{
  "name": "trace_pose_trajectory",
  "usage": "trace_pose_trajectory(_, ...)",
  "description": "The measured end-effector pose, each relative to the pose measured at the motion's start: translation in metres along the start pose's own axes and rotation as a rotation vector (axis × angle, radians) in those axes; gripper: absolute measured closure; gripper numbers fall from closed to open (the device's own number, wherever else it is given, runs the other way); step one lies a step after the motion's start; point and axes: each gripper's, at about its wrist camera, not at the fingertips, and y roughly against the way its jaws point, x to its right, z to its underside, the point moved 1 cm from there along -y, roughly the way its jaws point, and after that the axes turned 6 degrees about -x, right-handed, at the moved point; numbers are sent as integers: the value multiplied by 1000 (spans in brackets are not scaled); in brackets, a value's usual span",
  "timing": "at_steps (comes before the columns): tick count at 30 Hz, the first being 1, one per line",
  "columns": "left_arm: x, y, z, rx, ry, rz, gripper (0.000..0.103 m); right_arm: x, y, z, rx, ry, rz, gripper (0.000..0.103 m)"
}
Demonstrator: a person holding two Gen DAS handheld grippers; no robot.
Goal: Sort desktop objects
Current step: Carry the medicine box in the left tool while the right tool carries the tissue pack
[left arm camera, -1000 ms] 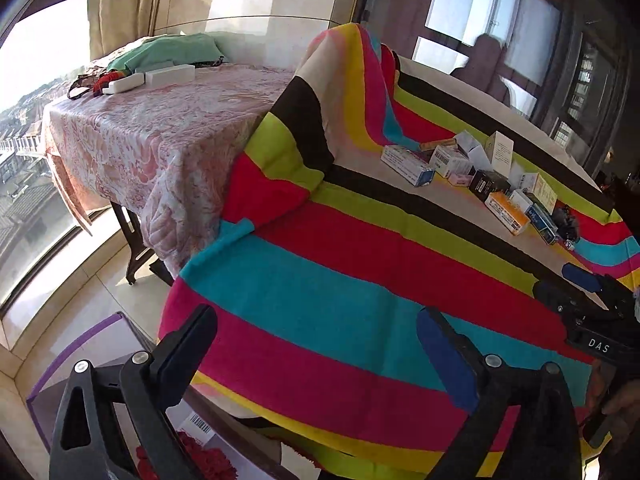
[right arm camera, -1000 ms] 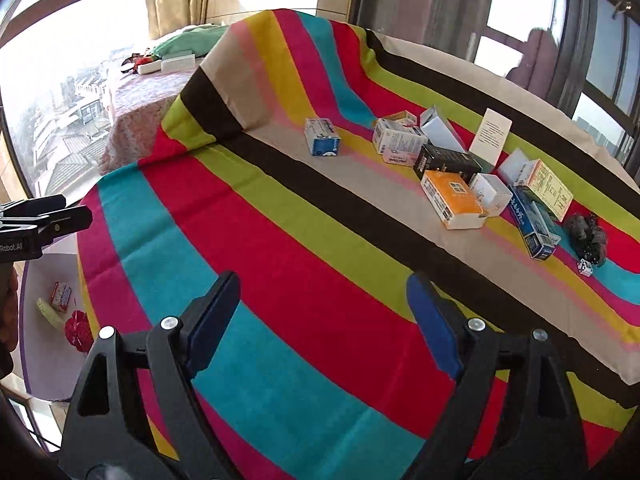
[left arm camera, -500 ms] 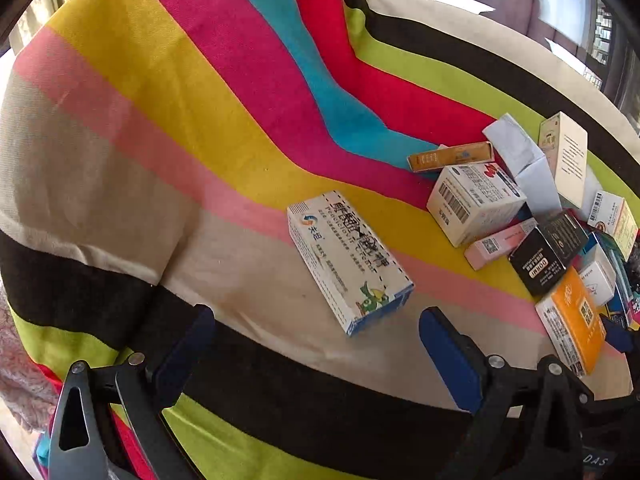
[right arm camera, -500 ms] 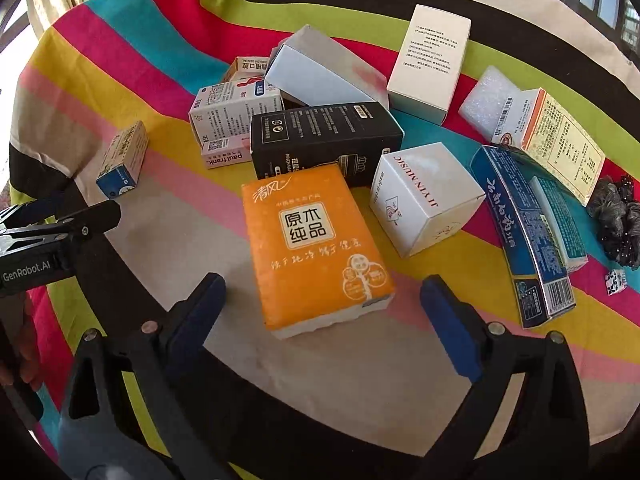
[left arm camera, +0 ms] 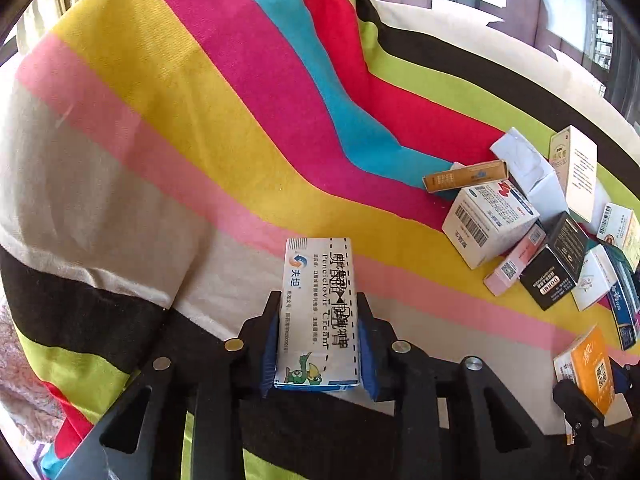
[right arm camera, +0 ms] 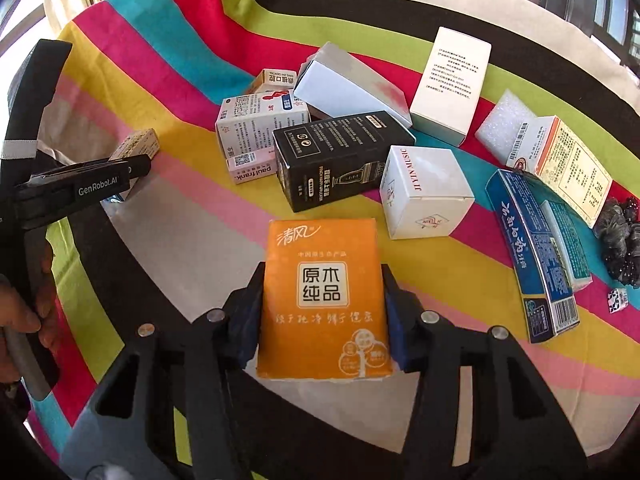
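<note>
A white and blue medicine box (left arm camera: 318, 280) lies on the striped cloth (left arm camera: 200, 120), apart from the other boxes. My left gripper (left arm camera: 319, 304) straddles it; its jaws are closing and the blue pads (left arm camera: 270, 340) press on the box's long sides. An orange tissue pack (right arm camera: 322, 248) lies in front of the box cluster. My right gripper (right arm camera: 322, 280) has it between its closing jaws, pads (right arm camera: 394, 328) against both sides. The right wrist view also shows the left gripper (right arm camera: 132, 166) by its box (right arm camera: 138, 142).
Behind the orange pack stand a black box (right arm camera: 340, 156), a white cube box (right arm camera: 424, 192), a tall white box (right arm camera: 448, 84) and a blue toothpaste box (right arm camera: 532, 256). A dark beaded thing (right arm camera: 620, 240) lies at the far right. A hand (right arm camera: 20, 320) grips the left tool.
Both grippers came in from the near edge of the cloth to the boxes. Each had wide open jaws; now the left is around the medicine box, the right around the orange pack.
</note>
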Motion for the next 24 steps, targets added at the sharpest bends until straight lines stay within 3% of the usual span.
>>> trace_pose_trajectory(9,-39,62,91,13,-11,162,69,-44,64,89,12,-2,3,49)
trace_pose_trajectory(17,-68,105,153,67,-60,115,69,-78,79,128,21,19,19,49)
trace_pose_trajectory(24,-77,125,184,97,-85,123,69,-92,91,149,46,19,42,49)
